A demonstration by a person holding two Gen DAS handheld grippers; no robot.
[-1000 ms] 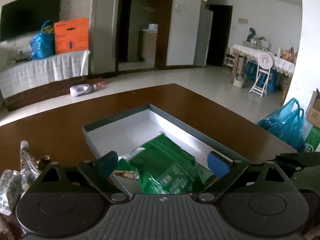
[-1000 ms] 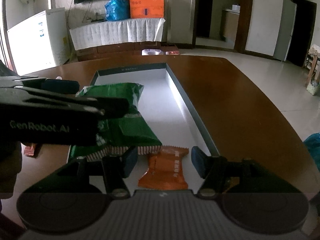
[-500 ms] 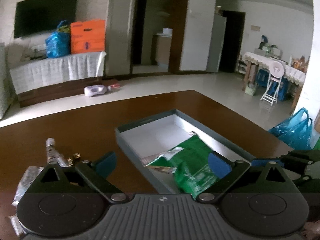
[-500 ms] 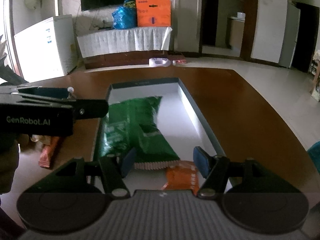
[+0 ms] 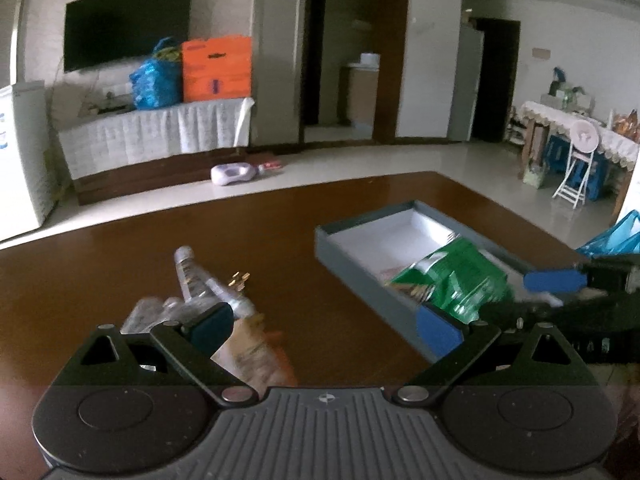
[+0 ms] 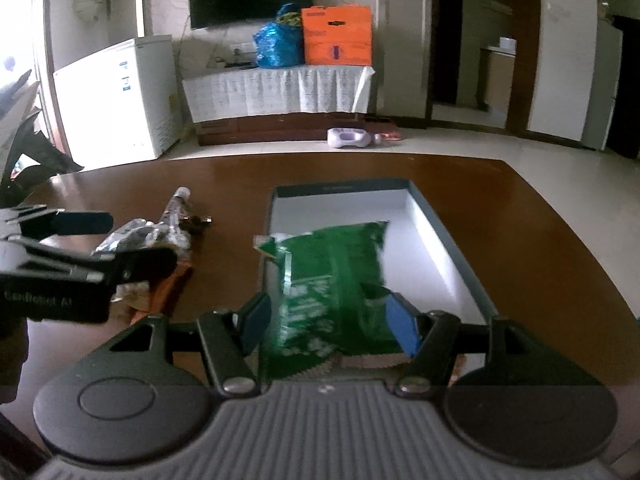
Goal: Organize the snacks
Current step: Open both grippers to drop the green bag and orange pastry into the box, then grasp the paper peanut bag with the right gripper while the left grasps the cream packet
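On the brown table [image 5: 280, 240], the grey tray [image 6: 452, 240] already holds the green snack bag [image 6: 336, 276]. Both grippers, left [image 5: 324, 326] and right [image 6: 326, 318], have wide, empty fingers; lower the left squarely over the loose wrappers [image 5: 188, 300].

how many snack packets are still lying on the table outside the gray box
About 3, clustered left of the gray box: a clear tube packet, a silvery wrapper, an orange-brown packet. Blur may hide more.

A blurred green snack bag [image 6: 336, 280] lies in the grey tray [image 6: 452, 248], seemingly between the parted right tongs [image 6: 328, 320].
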